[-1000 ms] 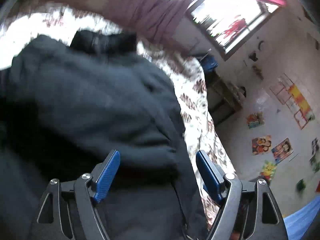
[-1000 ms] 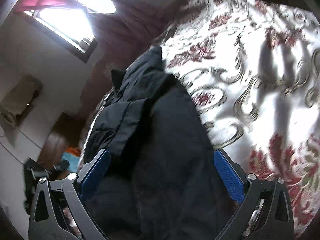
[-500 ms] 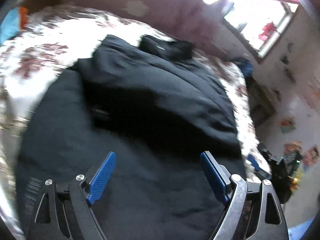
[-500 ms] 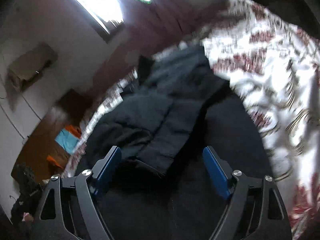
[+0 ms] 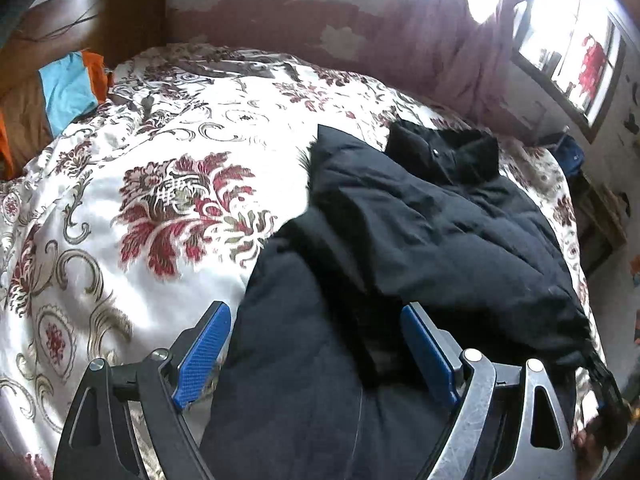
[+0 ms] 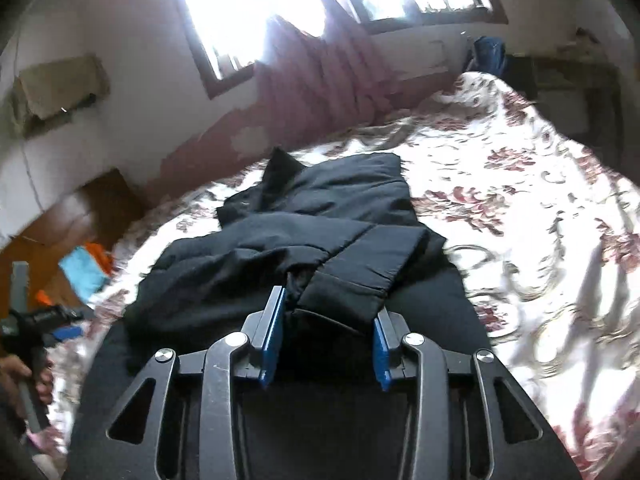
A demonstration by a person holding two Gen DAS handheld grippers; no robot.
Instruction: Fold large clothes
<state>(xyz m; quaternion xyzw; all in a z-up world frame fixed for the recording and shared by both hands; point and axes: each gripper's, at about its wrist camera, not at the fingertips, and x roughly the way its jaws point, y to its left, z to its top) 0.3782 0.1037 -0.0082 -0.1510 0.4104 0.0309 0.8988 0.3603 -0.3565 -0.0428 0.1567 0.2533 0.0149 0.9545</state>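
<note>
A large black padded coat point(image 5: 440, 232) lies on the flowered bedspread point(image 5: 160, 208), collar at the far end and both sleeves folded in over the body. It also shows in the right wrist view point(image 6: 320, 240), where a folded sleeve cuff point(image 6: 372, 280) lies just ahead of my right gripper. My left gripper point(image 5: 316, 352) is open and empty, above the coat's lower part. My right gripper point(image 6: 326, 340) is open with a narrower gap, above the coat's hem, holding nothing.
The bed's wooden headboard point(image 5: 100, 12) and a blue and orange cloth point(image 5: 68, 92) are at the left. A maroon curtain point(image 6: 320, 72) and bright windows are behind the bed. The other gripper and a hand point(image 6: 28, 364) show at the left edge of the right wrist view.
Both grippers have pulled back and up from the coat, so more of the bed shows. The right gripper's jaws have narrowed. The left stays wide open.
</note>
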